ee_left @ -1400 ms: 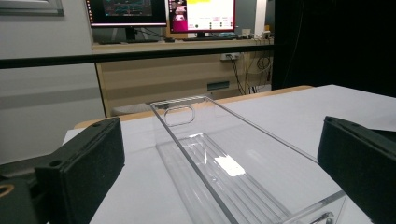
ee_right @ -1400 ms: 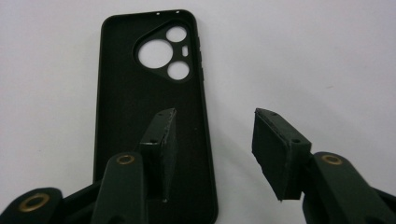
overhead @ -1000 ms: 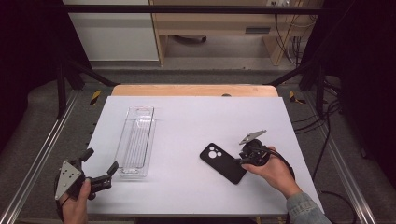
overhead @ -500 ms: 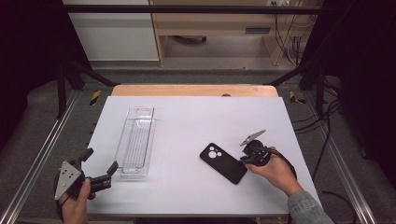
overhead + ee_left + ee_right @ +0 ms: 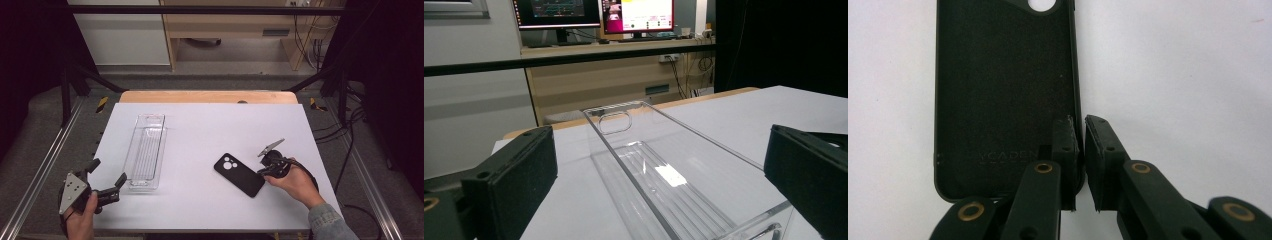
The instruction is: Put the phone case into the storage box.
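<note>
One clear tray [image 5: 146, 151], one black phone case [image 5: 239, 174], two grippers on the white table [image 5: 210, 125]. The case lies open side up at about five o'clock of the table's centre, well apart from the tray at nine. The right gripper [image 5: 1082, 131] has its jaws nearly together, straddling the case's side wall; whether they press it, one cannot tell. The left gripper [image 5: 106, 177], jaws spread wide, sits at the tray's near end by the table's seven o'clock corner. Open tabletop runs between tray and case and toward twelve.

Wooden desk [image 5: 624, 75] with monitors [image 5: 594, 12] (lit) behind table [image 5: 200, 120].
</note>
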{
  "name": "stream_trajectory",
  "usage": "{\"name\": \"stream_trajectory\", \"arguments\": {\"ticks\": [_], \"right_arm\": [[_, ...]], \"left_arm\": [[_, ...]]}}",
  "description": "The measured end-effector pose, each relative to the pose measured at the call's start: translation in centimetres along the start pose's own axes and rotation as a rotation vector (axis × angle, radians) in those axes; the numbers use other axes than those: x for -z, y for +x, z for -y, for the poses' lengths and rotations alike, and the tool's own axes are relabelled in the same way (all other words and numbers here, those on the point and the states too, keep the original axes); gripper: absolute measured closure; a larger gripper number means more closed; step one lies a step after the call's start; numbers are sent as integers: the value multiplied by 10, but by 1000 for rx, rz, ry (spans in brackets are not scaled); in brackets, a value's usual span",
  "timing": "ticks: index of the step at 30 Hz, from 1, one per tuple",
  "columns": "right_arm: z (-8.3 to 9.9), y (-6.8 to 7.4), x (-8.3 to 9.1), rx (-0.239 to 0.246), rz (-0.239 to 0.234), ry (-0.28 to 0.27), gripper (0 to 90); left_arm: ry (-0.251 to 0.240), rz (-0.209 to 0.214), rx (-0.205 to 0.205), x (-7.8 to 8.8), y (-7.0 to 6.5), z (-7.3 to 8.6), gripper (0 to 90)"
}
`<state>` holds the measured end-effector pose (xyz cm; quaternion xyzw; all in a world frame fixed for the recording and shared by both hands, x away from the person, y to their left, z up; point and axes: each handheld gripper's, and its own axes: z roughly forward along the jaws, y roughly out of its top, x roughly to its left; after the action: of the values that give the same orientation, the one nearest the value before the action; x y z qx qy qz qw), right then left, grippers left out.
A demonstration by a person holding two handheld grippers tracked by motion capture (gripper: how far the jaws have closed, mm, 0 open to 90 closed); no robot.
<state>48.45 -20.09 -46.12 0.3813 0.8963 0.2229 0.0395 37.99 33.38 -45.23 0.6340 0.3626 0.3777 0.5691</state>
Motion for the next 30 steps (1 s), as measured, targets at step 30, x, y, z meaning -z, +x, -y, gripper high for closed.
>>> {"name": "stream_trajectory", "arguments": {"ticks": [30], "right_arm": [[7, 10, 12, -16, 101, -234, 890]], "left_arm": [[30, -26, 58, 2, 4, -12, 8]]}}
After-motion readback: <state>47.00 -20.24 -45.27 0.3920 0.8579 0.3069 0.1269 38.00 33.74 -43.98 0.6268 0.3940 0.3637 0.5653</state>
